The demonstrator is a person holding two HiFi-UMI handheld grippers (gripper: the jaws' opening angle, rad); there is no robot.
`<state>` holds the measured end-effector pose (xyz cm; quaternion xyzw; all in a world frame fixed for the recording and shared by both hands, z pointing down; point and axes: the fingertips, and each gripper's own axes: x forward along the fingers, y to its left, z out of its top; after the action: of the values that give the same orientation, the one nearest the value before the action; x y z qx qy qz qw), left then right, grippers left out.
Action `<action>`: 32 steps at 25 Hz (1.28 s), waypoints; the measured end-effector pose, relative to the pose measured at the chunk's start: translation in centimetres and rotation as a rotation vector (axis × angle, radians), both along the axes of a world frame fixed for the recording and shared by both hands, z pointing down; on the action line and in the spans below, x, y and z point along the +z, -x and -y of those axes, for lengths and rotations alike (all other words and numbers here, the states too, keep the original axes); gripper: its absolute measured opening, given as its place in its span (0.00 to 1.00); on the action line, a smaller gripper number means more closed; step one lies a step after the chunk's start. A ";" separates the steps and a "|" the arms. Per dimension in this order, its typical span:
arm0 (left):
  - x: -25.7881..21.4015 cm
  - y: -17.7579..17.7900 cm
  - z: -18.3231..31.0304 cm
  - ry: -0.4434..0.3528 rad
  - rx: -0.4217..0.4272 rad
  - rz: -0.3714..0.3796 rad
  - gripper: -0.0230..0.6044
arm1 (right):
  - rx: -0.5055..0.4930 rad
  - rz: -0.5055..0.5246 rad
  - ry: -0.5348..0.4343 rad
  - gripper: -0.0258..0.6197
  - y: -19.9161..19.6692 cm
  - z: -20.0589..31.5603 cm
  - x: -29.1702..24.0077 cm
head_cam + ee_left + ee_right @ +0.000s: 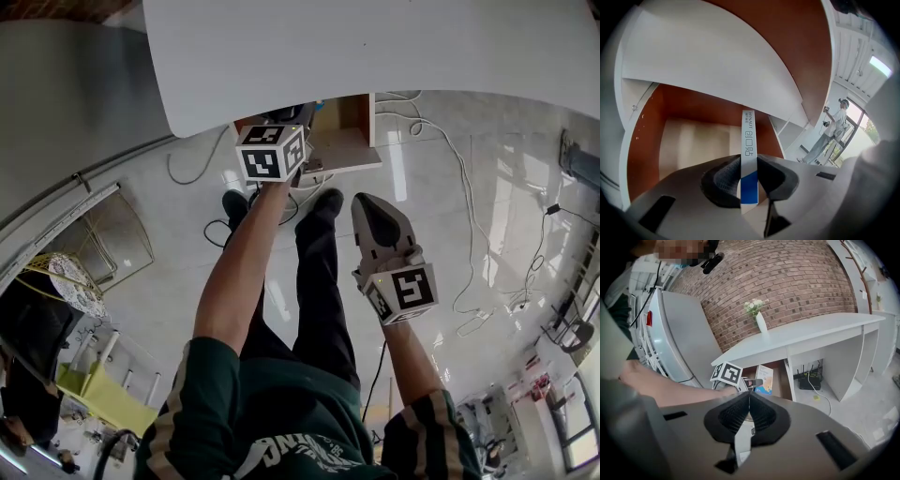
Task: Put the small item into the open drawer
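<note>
One small item on hand: clamping slim white-and-blue box (749, 140) upright in left gripper (749, 161) fingers, lower centre of frame, pointing into open drawer (693, 140) under white bench (811, 331). Pressing right gripper (749, 399) fingers together, empty, lower centre.

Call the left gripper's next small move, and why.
Probably ease the left gripper forward and down a little, over the pale floor of the drawer. Its fingers clamp the slim white-and-blue box edge-on, and the open drawer lies just ahead, so releasing now might drop it short.

Open drawer (345, 141) beneath overhanging desktop (375, 47)
</note>
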<state>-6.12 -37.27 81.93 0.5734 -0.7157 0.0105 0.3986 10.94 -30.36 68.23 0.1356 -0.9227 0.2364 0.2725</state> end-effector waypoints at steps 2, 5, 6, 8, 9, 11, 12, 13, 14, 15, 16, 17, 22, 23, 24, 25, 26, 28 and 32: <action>0.2 0.3 0.2 -0.007 -0.004 -0.004 0.19 | -0.003 -0.004 0.006 0.08 0.0 -0.3 0.2; 0.7 0.7 0.3 -0.007 -0.008 -0.001 0.19 | -0.003 -0.003 0.012 0.08 0.2 -0.7 0.3; 1.0 0.8 0.4 -0.008 -0.019 -0.006 0.19 | 0.001 -0.001 0.016 0.08 0.3 -0.7 0.4; 1.8 1.0 0.6 -0.008 -0.045 -0.027 0.19 | 0.008 0.002 0.022 0.08 0.5 -0.7 0.6; 2.1 1.1 0.6 -0.009 -0.053 -0.038 0.19 | 0.005 -0.001 0.023 0.08 0.4 -0.7 0.7; 2.6 1.2 0.8 -0.009 -0.053 -0.049 0.19 | -0.006 -0.011 0.023 0.08 0.3 -0.9 0.9; 2.9 1.4 0.9 -0.007 -0.047 -0.047 0.19 | -0.008 -0.012 0.024 0.08 0.4 -0.9 0.9; 3.1 1.6 0.9 -0.003 -0.043 -0.045 0.19 | -0.007 -0.012 0.025 0.08 0.5 -0.8 0.7; 3.4 1.7 1.0 0.000 -0.042 -0.047 0.19 | -0.003 -0.009 0.025 0.08 0.5 -0.7 0.6; 3.5 1.9 1.1 -0.002 -0.045 -0.053 0.19 | 0.002 -0.007 0.026 0.08 0.5 -0.7 0.5; 3.6 2.0 1.2 -0.007 -0.052 -0.060 0.19 | 0.002 -0.011 0.027 0.08 0.3 -0.6 0.7; 3.6 2.2 1.3 -0.011 -0.060 -0.068 0.19 | 0.001 -0.016 0.030 0.08 0.0 -0.7 0.9; 4.3 2.9 1.0 -0.005 -0.097 -0.083 0.20 | 0.002 -0.029 0.042 0.08 -0.2 -1.0 1.4; 4.5 3.0 0.9 0.000 -0.103 -0.083 0.21 | 0.002 -0.031 0.042 0.08 -0.1 -1.1 1.4; 4.6 3.1 0.9 0.007 -0.108 -0.083 0.22 | 0.000 -0.033 0.042 0.08 -0.1 -1.1 1.4; 4.8 3.1 0.9 0.013 -0.112 -0.083 0.22 | -0.002 -0.034 0.042 0.08 -0.1 -1.1 1.5; 5.1 3.1 0.9 0.020 -0.116 -0.087 0.23 | -0.003 -0.034 0.042 0.08 -0.1 -1.1 1.5; 5.7 2.8 0.8 0.036 -0.125 -0.104 0.25 | -0.002 -0.031 0.043 0.08 -0.2 -1.1 1.5; 6.6 2.8 0.2 0.078 -0.136 -0.111 0.29 | 0.002 -0.034 0.049 0.08 -0.1 -1.2 1.6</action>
<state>-8.91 -37.48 88.52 0.5072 -0.7288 -0.0205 0.4596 11.07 -29.12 69.78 0.1339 -0.9118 0.2568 0.2910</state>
